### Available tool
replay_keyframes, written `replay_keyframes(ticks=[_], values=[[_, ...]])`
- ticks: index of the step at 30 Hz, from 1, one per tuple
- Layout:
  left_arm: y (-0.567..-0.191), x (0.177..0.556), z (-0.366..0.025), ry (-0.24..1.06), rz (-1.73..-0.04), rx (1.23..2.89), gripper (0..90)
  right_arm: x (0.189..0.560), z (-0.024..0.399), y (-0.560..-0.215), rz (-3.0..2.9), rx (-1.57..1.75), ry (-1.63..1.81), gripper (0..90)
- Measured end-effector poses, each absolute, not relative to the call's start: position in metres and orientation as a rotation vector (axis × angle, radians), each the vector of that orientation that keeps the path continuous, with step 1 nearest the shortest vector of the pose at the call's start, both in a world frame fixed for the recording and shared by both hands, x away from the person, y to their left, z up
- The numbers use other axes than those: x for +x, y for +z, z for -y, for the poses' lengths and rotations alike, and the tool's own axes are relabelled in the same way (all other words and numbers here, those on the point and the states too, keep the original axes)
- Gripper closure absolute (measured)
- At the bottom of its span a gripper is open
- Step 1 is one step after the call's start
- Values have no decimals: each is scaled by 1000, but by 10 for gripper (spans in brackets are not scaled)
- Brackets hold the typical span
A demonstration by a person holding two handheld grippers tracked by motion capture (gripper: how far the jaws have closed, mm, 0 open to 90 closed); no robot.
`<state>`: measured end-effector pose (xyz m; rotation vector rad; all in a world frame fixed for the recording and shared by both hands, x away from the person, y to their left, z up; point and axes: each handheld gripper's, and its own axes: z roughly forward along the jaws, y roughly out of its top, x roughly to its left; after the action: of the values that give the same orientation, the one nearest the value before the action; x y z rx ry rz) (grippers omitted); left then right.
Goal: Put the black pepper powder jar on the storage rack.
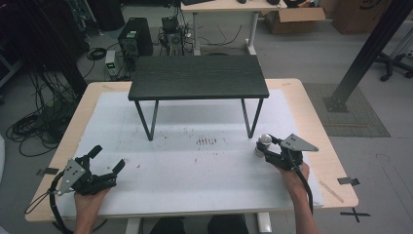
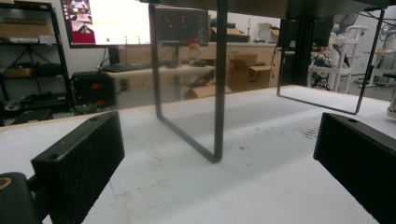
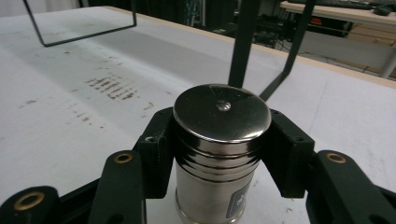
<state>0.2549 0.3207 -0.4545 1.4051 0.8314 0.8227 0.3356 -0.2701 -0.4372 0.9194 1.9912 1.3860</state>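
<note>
Near the right edge of the white-covered wooden tabletop (image 1: 204, 195), the right gripper (image 1: 264, 146) pinches a shiny steel cylinder with a ridged cap (image 3: 218, 154), its black jaws pressed against both sides just under the lid. The canister stands upright on the white sheet, just beside the right front leg of the small black shelf with thin metal legs (image 1: 197, 78). Toward the near left corner, the left gripper (image 1: 108, 158) rests with its jaws spread wide, holding nothing.
</note>
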Motion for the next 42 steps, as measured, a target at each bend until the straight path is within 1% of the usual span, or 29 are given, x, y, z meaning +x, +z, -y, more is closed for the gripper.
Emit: replay_keyframes(ticks=[5, 16, 42], values=[[-455, 255, -321, 824, -831, 1404, 22, 335, 268, -429, -2009, 897, 1401, 491], [-455, 255, -321, 823, -832, 1403, 22, 333, 251, -394, -2089, 786, 1475, 491], [-455, 255, -321, 823, -833, 1402, 22, 337, 207, -323, -2214, 718, 1573, 492]])
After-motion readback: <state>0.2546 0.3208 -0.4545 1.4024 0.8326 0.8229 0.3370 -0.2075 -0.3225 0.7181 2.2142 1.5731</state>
